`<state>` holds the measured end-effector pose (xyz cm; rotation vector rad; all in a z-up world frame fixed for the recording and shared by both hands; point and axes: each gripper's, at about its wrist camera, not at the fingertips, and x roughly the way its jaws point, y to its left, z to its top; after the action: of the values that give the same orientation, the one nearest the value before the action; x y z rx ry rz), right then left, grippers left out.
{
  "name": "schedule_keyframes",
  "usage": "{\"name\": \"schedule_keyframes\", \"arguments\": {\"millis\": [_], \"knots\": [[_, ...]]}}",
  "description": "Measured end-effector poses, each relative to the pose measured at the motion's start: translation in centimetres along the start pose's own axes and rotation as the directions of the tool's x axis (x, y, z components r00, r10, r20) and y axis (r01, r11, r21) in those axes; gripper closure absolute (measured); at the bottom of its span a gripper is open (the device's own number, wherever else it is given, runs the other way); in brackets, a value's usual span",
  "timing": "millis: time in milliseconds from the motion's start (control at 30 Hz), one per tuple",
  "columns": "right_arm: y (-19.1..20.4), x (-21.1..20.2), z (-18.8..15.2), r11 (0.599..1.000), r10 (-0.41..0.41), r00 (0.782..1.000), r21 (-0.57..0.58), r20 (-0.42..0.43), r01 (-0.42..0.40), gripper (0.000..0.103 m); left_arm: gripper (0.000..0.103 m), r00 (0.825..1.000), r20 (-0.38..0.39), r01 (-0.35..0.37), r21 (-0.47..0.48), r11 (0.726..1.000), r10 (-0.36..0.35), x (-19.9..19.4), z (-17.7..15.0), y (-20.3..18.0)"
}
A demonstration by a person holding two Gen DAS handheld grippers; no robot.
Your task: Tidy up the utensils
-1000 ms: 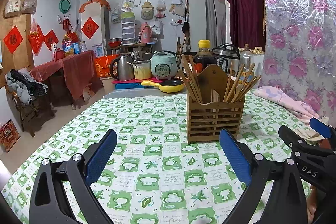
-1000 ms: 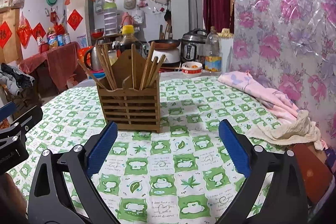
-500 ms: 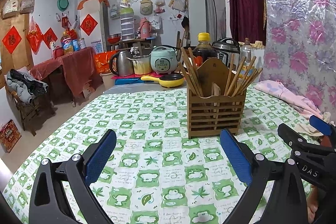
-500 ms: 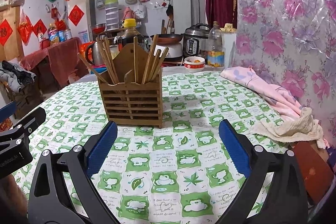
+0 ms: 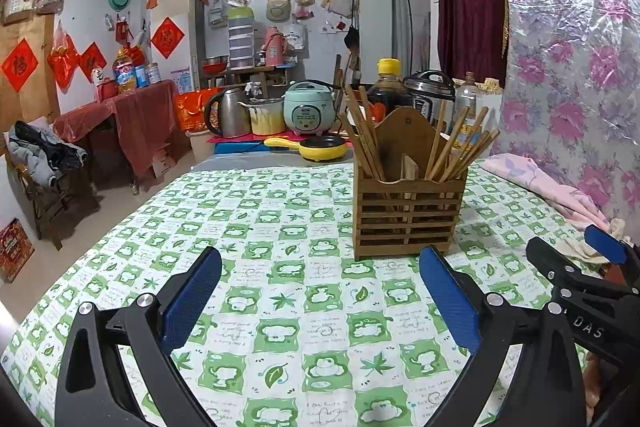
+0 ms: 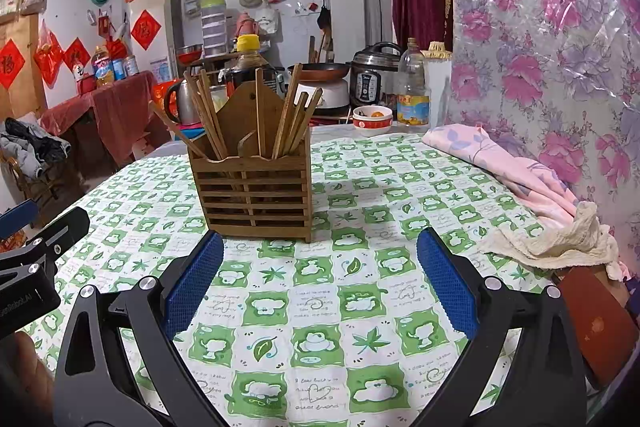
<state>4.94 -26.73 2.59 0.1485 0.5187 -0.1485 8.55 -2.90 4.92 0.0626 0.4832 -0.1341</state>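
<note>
Wooden holder (image 6: 251,191) upright on surface (image 6: 360,291), chopsticks (image 6: 294,115) all inside, none loose. Left gripper (image 5: 320,301), right gripper (image 6: 318,285): jaws apart, empty. Task looks nearly done.

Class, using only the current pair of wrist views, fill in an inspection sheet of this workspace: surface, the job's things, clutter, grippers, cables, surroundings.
Surface: table under a green and white patterned cloth.
Job's things: wooden utensil holder stands upright on the cloth, chopsticks leaning in its compartments.
Clutter: pink cloth and cream rag lie at the table's right edge.
Grippers: left gripper open, holding nothing; right gripper open, holding nothing; both are short of the holder.
Cables: nothing seen.
Surroundings: rice cooker, kettle, yellow pan and pressure cooker behind the table; floral covering on the right.
</note>
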Motion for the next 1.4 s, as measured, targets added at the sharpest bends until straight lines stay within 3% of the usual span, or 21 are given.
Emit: {"name": "schedule_keyframes", "arguments": {"millis": [1400], "knots": [[-0.06,-0.01,-0.01,1.0,0.003,1.0,0.005,0.0,-0.003,0.009,0.006,0.999,0.022,-0.045,0.037,0.998,0.044,0.0,-0.46,-0.6]]}}
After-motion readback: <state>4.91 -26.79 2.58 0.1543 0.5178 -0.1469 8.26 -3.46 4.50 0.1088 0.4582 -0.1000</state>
